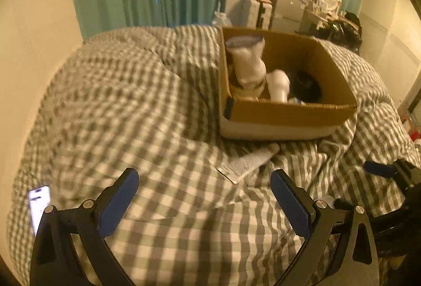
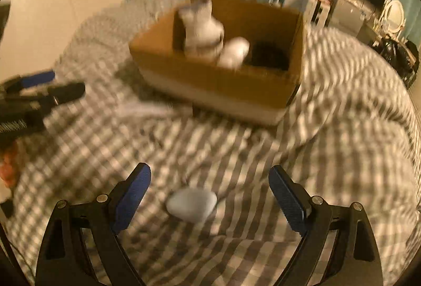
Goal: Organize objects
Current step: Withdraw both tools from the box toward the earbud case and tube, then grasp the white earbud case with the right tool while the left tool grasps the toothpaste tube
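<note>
The bed (image 1: 131, 107) carries every item and is covered by a grey-and-white checked duvet.

The box (image 1: 284, 115) is open-topped cardboard and sits on the duvet toward the far side. In the left wrist view it lies right of centre; in the right wrist view (image 2: 218, 81) it lies near centre.

Box contents, left to right:
- A tall white bottle (image 1: 247, 62), leaning against the left wall.
- A smaller white container (image 1: 279, 86), touching the bottle.
- A dark round object (image 1: 306, 87) on the box floor (type cannot be told).

The tube (image 1: 250, 162), white and flat, lies on the duvet just in front of the box.

A phone (image 1: 39, 202), screen lit, lies on the bed at the far left edge.

The pale oval object (image 2: 192, 204) rests on the duvet between the two fingers of the right gripper (image 2: 209, 182), touching neither (the frame is blurred, so its type cannot be told).

Left gripper (image 1: 204, 186): fingers spread wide, holding nothing, above bare duvet, with the tube just beyond its tips.

Right gripper: fingers spread wide, holding nothing.

Each gripper appears at the edge of the other's view.
</note>
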`<state>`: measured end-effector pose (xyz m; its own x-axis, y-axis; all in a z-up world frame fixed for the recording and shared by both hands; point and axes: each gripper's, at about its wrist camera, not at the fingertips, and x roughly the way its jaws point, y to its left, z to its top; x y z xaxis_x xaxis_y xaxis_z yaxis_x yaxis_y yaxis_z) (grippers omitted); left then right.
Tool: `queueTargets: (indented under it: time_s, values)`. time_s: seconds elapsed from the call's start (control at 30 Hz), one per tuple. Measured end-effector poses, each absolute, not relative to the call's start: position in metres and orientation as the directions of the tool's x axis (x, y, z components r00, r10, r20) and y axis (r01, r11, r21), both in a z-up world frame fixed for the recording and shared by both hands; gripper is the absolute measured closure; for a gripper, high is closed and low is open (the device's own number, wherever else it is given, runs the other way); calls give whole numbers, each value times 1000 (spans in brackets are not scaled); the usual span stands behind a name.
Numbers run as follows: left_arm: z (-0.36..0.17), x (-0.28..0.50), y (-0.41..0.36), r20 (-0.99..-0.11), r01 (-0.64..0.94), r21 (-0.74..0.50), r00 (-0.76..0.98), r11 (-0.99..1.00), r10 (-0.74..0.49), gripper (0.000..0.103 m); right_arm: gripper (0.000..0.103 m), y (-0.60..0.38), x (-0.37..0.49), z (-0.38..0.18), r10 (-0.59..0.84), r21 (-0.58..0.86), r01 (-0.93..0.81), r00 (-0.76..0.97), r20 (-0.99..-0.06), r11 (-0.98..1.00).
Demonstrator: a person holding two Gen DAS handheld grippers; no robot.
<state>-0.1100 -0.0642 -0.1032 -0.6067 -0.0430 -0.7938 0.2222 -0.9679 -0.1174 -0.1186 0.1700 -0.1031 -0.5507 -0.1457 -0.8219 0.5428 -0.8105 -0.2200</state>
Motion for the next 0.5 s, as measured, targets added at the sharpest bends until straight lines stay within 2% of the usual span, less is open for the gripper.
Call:
queueTargets:
  time_s: [0.17, 0.23, 0.5]
  values:
    - [-123, -119, -53, -825, 195, -84, -564, -977, -41, 0, 23, 170, -121, -134, -92, -229, 562, -483, -871, -795]
    - [-128, -121, -49, -831, 185, -66, -555, -981, -48, 0, 31, 170, -122, -139, -96, -211, 576, -457, -884, -790]
    - [-133, -123, -48, -841, 169, -73, -541, -983, -31, 0, 31, 164, -119, -158, -65, -218, 618, -401, -914, -755]
